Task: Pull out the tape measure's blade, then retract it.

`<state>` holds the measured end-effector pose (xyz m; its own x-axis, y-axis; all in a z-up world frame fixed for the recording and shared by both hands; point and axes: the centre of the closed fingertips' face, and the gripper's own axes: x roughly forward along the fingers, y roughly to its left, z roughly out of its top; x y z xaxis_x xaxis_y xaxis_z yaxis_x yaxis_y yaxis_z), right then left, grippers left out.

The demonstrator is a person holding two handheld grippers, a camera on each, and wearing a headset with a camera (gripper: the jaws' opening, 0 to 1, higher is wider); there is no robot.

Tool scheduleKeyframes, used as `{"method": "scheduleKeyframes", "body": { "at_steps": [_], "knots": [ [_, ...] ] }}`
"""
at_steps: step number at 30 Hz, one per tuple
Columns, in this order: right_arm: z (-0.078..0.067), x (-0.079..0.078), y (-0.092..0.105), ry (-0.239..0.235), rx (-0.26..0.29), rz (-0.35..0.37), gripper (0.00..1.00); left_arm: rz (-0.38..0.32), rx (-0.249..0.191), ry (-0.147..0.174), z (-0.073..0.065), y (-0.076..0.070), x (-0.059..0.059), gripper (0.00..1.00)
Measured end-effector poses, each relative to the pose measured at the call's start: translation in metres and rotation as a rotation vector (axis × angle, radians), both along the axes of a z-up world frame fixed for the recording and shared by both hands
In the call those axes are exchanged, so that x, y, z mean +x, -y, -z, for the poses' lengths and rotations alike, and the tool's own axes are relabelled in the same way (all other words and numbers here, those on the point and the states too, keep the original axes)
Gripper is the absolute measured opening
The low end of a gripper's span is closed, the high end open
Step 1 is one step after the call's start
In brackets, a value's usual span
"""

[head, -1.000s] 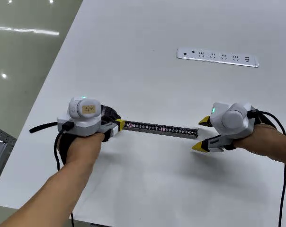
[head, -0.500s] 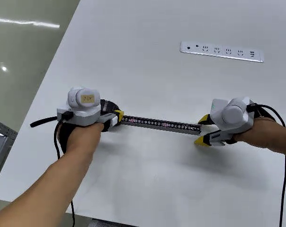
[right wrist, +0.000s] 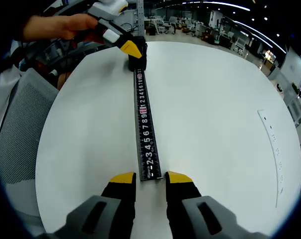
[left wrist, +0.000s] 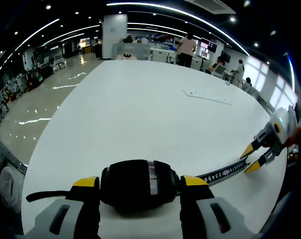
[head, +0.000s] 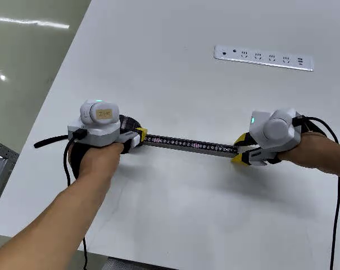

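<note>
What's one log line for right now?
left claw: shut on tape measure case | right claw: shut on blade | phase: blade pulled out

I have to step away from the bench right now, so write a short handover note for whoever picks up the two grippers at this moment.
The left gripper is shut on the black round tape measure case, which rests on the white table.
The right gripper has its jaws on either side of the tip of the dark numbered metal blade; I cannot tell if they pinch it.
Done: the blade is pulled out, stretched straight between the two grippers.
Left: retract the blade into the case, probably by guiding the tip back toward the left gripper.
</note>
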<state>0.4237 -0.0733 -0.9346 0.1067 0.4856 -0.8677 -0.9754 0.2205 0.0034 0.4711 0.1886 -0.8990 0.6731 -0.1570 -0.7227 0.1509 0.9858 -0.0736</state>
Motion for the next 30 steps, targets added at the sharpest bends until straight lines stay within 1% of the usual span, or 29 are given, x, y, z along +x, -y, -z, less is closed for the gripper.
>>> {"method": "scheduleKeyframes", "body": {
  "at_steps": [4, 7, 13, 18, 25, 29, 30],
  "knots": [
    [-0.0005, -0.0016, -0.0003, 0.0, 0.0, -0.013, 0.19, 0.001, 0.003, 0.001, 0.0003, 0.0, 0.0004, 0.62],
    [-0.0004, -0.0019, 0.0, -0.005, 0.0, -0.008, 0.17, 0.003, 0.004, 0.0, 0.0004, 0.0, 0.0002, 0.62],
    [0.0002, -0.0014, 0.0003, -0.007, -0.002, -0.011, 0.16, 0.003, 0.008, 0.002, 0.0008, -0.0003, 0.0004, 0.62],
    [0.0005, -0.0007, 0.0, -0.01, -0.013, -0.031, 0.15, 0.008, 0.018, 0.006, 0.0013, -0.0007, 0.0005, 0.62],
    [0.0009, -0.0002, 0.0, -0.01, -0.022, -0.058, 0.14, 0.012, 0.027, 0.026, -0.0001, -0.0009, 0.0003, 0.61],
    [0.0009, -0.0001, 0.0001, -0.009, -0.024, -0.062, 0.14, 0.018, 0.035, 0.034, -0.0005, -0.0014, 0.0007, 0.6],
    [0.001, -0.0002, -0.0003, -0.009, -0.024, -0.06, 0.14, 0.014, 0.031, 0.035, -0.0006, -0.0012, 0.001, 0.6]
  ]
}}
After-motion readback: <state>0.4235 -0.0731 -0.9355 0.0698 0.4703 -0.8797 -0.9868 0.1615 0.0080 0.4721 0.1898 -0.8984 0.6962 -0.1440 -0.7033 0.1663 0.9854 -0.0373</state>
